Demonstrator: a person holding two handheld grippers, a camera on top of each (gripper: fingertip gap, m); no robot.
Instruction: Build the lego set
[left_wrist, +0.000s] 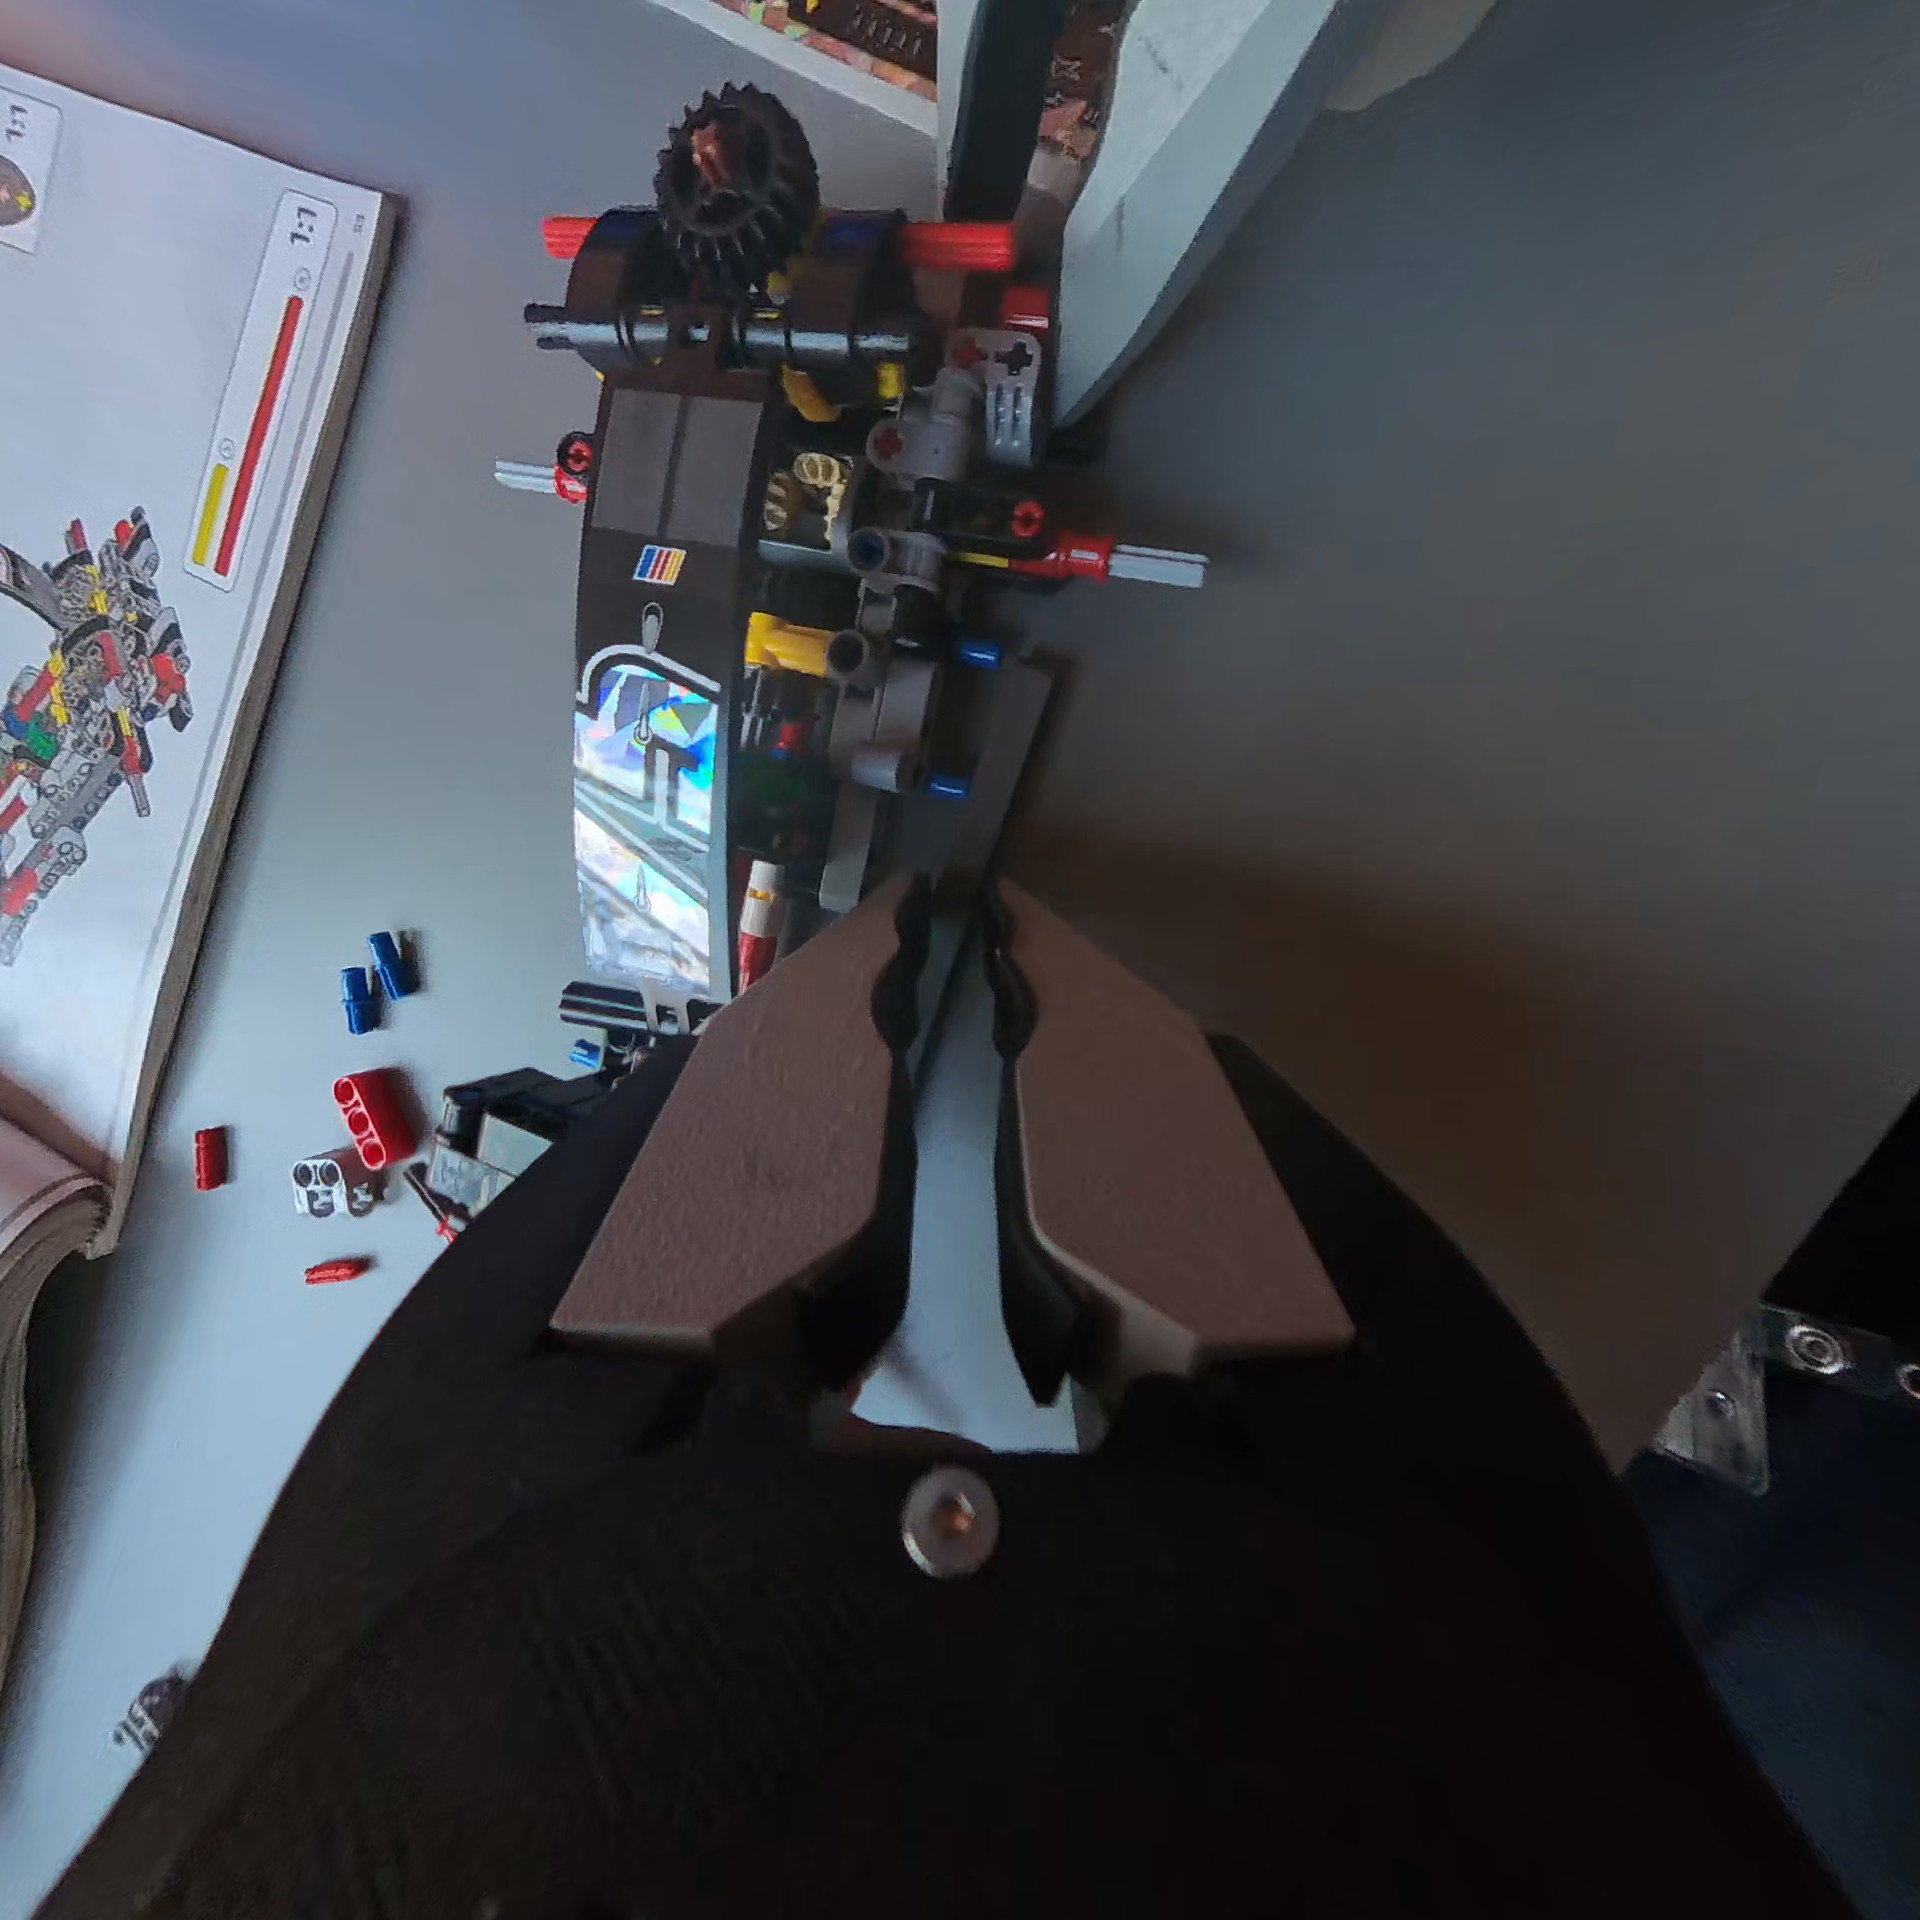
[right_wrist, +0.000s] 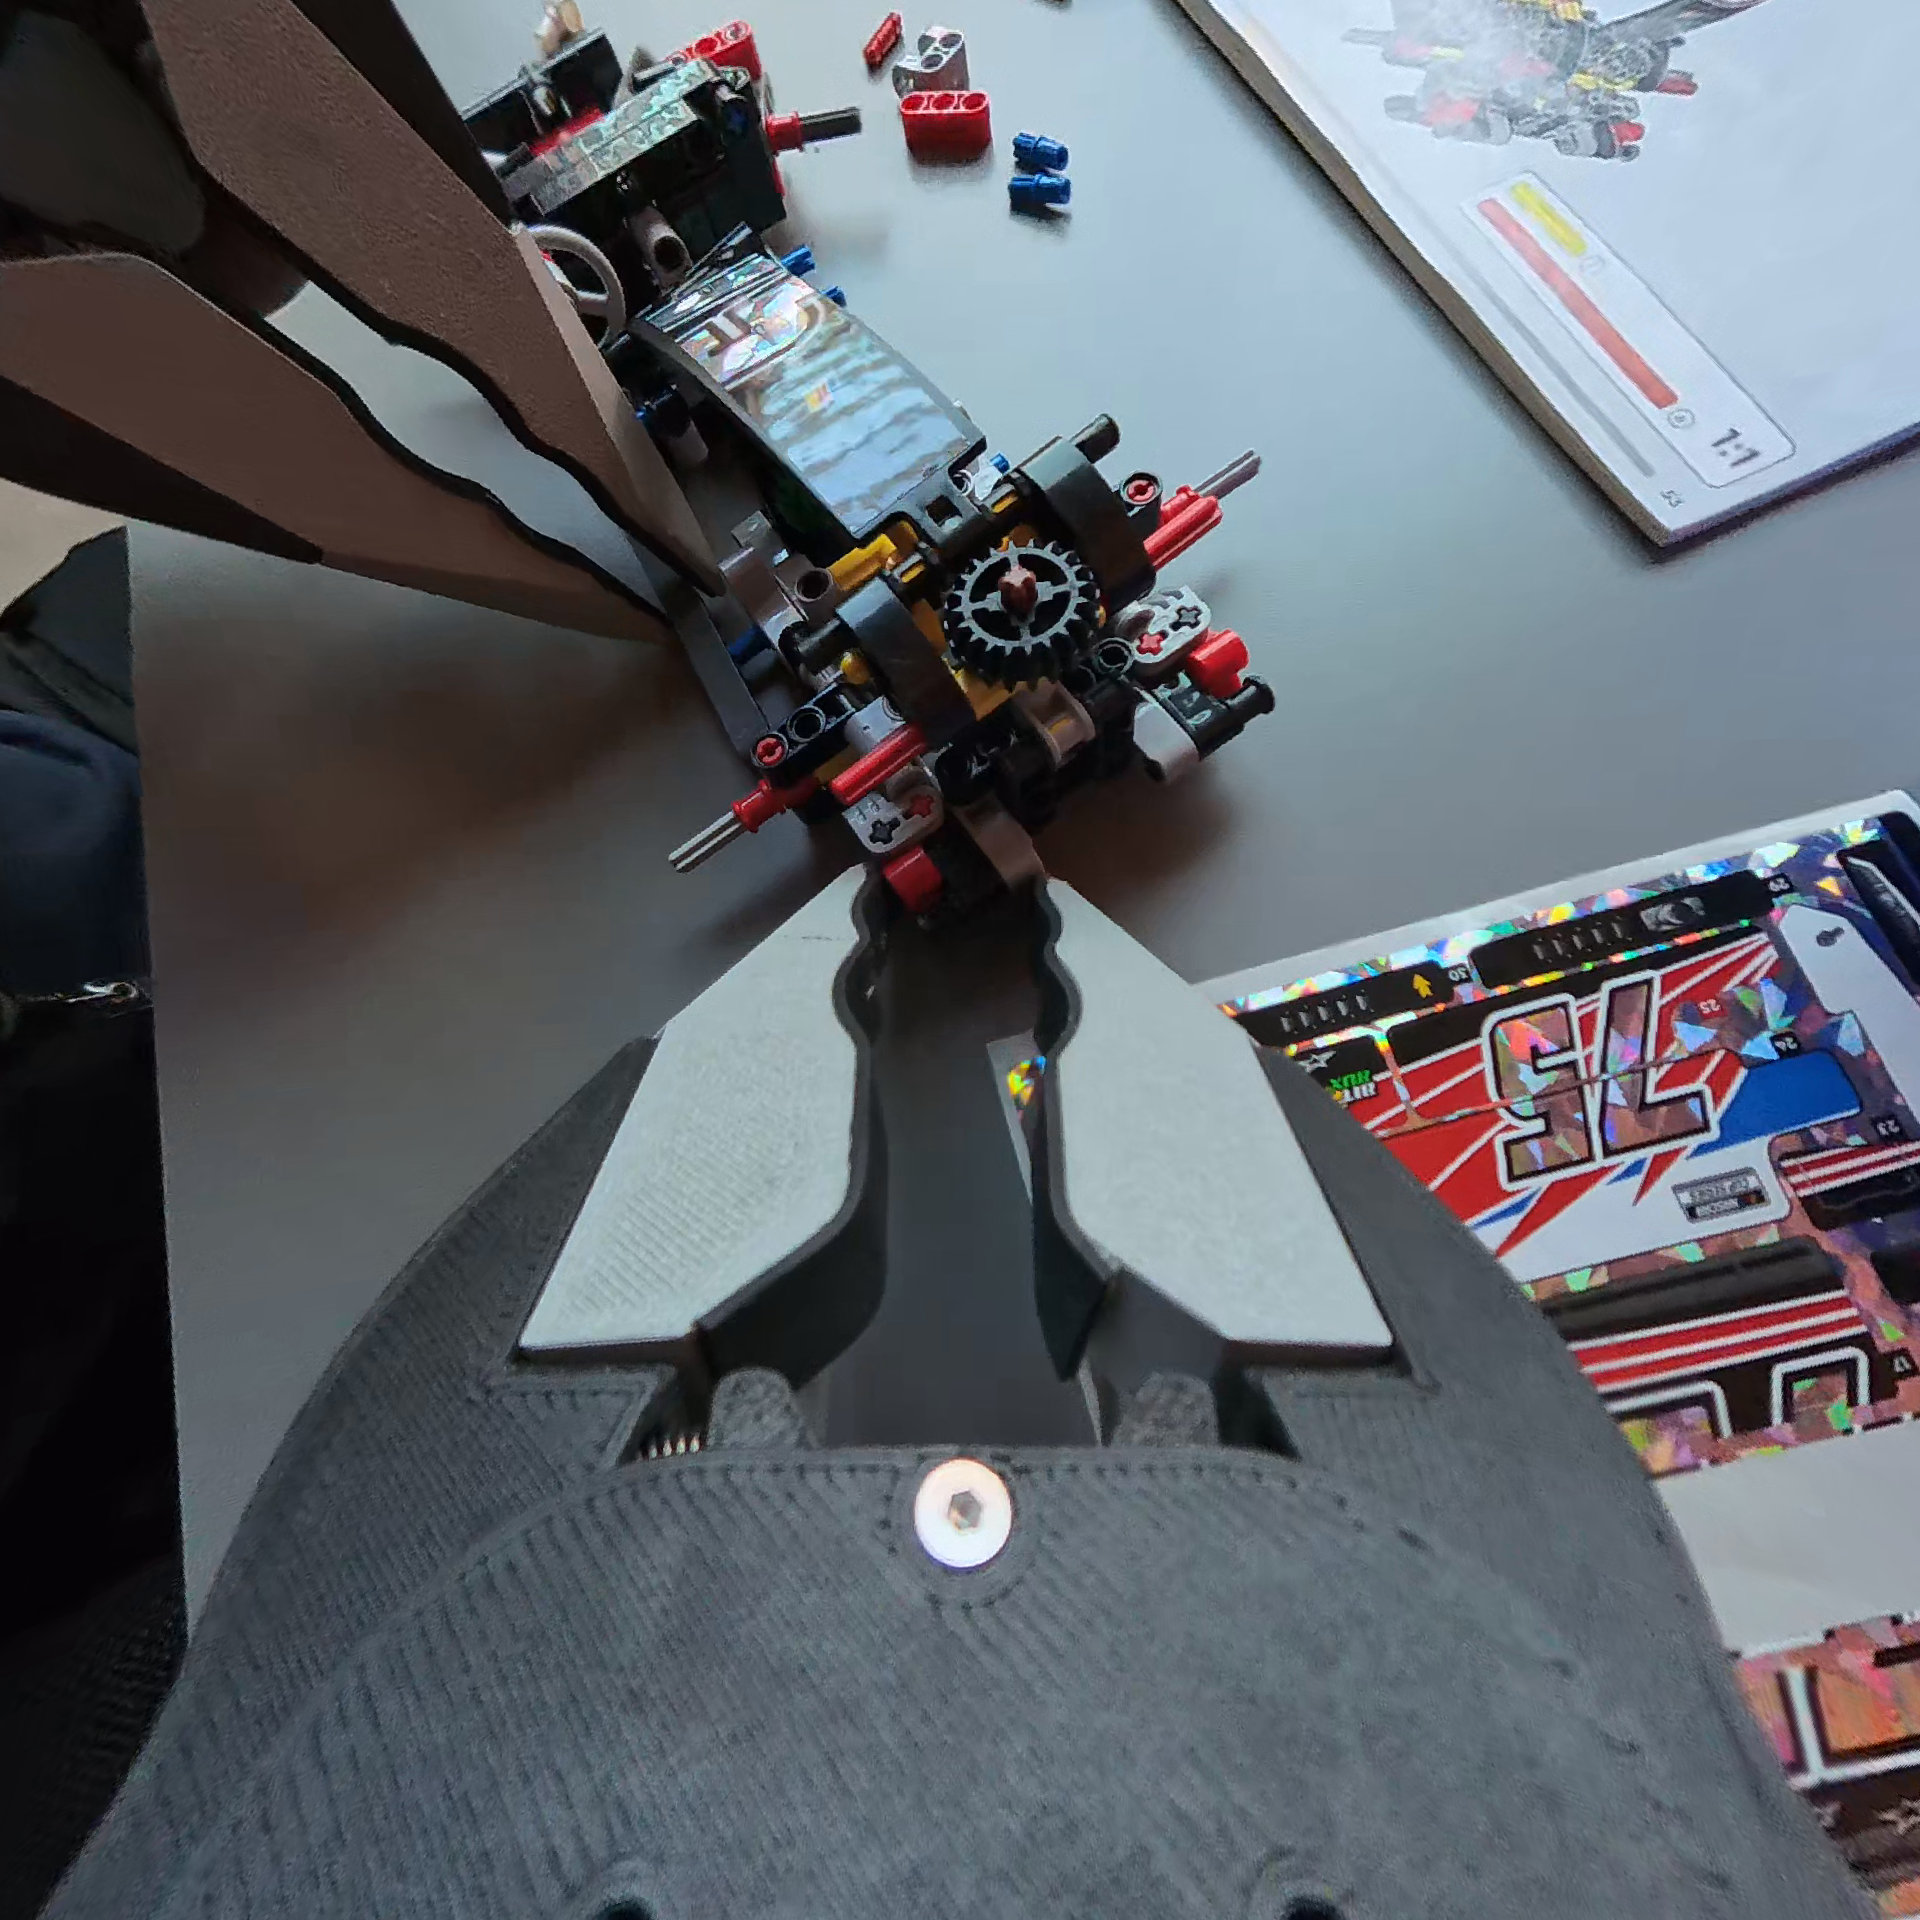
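BENCH: dark grey bench (right_wrist: 1455, 644) bearing a brick-built car chassis (right_wrist: 935, 582).
LEFT TONGS (left_wrist: 954, 894): clenched on the chassis's thin dark side panel (left_wrist: 987, 769).
RIGHT TONGS (right_wrist: 951, 904): clamped on the chassis's end beside the black gear (right_wrist: 1023, 613).
AROUND: sticker sheet (right_wrist: 1621, 1101) right of the right tongs; instruction booklet (right_wrist: 1662, 260) and loose bricks (right_wrist: 945, 120) beyond.

My left gripper (left_wrist: 951, 894) pinches a thin grey side panel (left_wrist: 982, 769) of the brick-built car chassis (right_wrist: 883, 540), which lies at frame centre on the dark table (right_wrist: 1455, 675). My right gripper (right_wrist: 951, 904) clamps the chassis's near end, below its black gear (right_wrist: 1023, 613).
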